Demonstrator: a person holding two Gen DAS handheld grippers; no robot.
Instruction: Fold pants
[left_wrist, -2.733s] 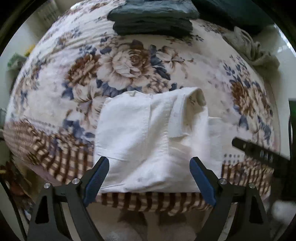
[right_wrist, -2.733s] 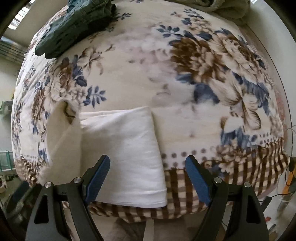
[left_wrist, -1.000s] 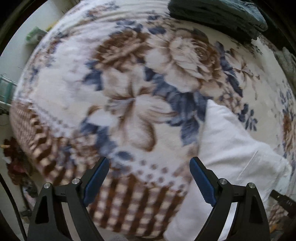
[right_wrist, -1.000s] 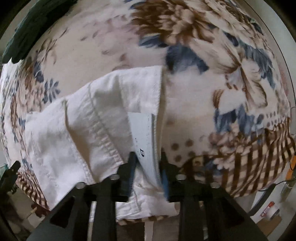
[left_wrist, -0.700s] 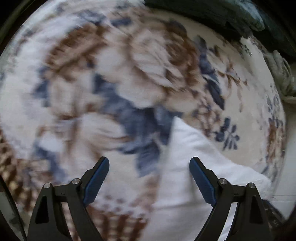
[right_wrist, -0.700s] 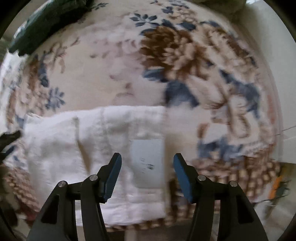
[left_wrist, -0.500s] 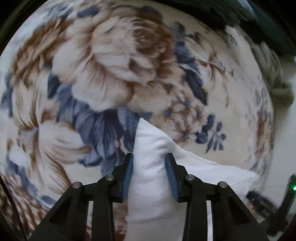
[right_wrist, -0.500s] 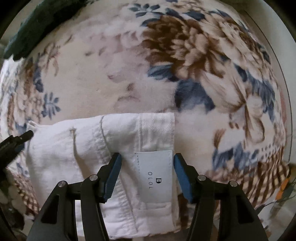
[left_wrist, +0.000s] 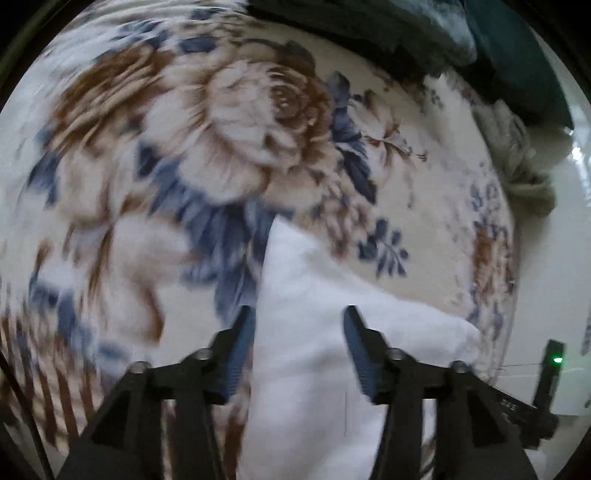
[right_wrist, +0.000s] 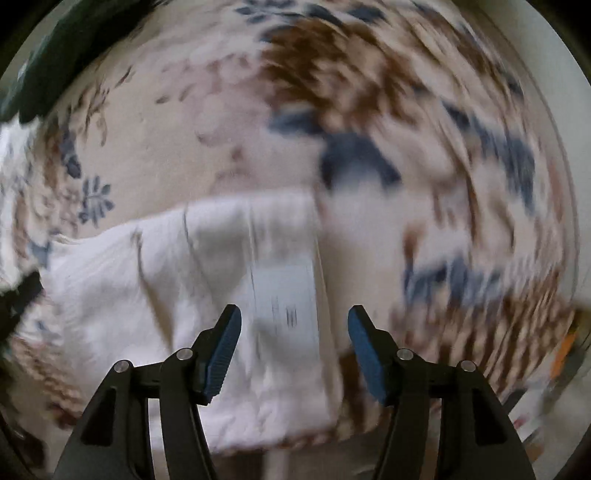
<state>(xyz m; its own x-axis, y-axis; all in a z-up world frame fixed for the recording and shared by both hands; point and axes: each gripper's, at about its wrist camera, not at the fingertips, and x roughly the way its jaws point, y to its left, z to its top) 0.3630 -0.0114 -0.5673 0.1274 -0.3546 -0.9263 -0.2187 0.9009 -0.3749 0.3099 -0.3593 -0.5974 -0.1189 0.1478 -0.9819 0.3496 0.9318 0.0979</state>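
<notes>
I read the white pants (left_wrist: 314, 332) as folded and lying on the floral blanket (left_wrist: 221, 129) at the near edge of the bed. My left claw (left_wrist: 298, 350) points steeply down over the left end of the pants; its jaws are opening, the cloth lies between them, and the blue pads (left_wrist: 242, 350) stand beside the fabric, the blur hiding any contact. My right claw (right_wrist: 294, 350) hangs over the right end, half wide, with the grey label (right_wrist: 286, 295) of the pants between its pads (right_wrist: 225, 347) and untouched by them. Dark folded garments (left_wrist: 369, 33) lie at the far side of the blanket. Both views are motion-blurred
</notes>
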